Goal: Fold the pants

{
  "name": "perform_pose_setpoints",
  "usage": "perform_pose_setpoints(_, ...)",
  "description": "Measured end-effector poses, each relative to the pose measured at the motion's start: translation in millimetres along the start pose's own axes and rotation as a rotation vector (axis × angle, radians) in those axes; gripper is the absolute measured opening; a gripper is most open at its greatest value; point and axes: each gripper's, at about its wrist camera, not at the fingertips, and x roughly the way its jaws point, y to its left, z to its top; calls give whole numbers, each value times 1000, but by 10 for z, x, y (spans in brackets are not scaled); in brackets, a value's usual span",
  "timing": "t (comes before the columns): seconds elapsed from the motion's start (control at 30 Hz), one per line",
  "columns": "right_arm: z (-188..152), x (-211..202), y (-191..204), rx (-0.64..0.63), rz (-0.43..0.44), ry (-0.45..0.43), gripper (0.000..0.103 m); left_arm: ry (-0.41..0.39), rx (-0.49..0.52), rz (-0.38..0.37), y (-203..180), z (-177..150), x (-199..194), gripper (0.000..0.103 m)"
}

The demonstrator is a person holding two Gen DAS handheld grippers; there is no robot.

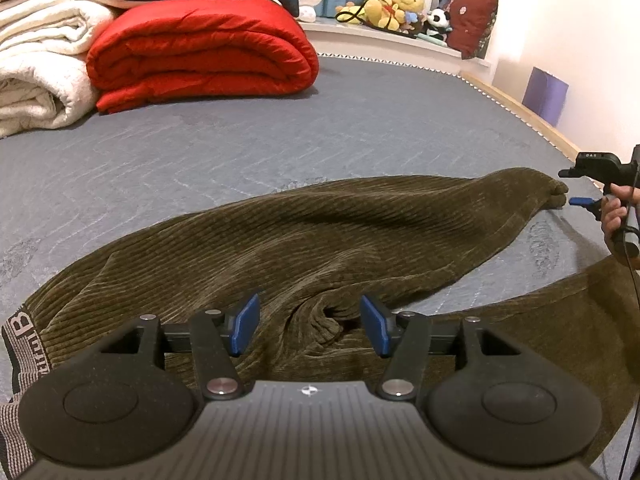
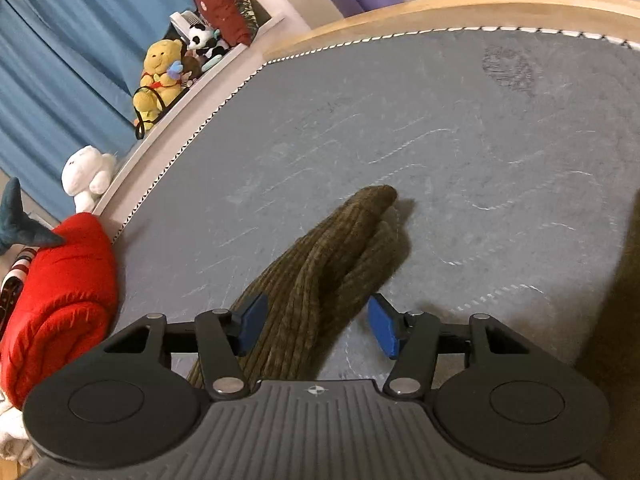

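Two grippers, left gripper (image 1: 308,326) and right gripper (image 2: 316,326), jaws wide, holding nothing, over olive pants (image 1: 304,236) lying centre frame, folding barely begun.

Printed on the pants' waistband (image 1: 18,344) at the left edge of the left wrist view: a large white "B", followed by smaller letters too distorted to read. Stamped on the right gripper's (image 1: 576,196) black body, small pale characters, possibly "DAS". No other legible text.
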Motion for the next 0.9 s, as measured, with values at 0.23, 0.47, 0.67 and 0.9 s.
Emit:
perform_pose_setpoints(0.23,109,448,11,23,-30,31,40,10,0,8,48,10,54,62)
perform_pose_setpoints(0.47,128,379,182,-45,1,-37,6,15,3,21,77,-1,52,62)
perform_pose_setpoints(0.67,-37,-618,243,-87,129,-262,6,7,-4,21,70,1,14,62)
perform_pose_setpoints(0.9,-504,-669,-563,-47,-230,-14,9,-5,5,5,-5,-1,-54,62)
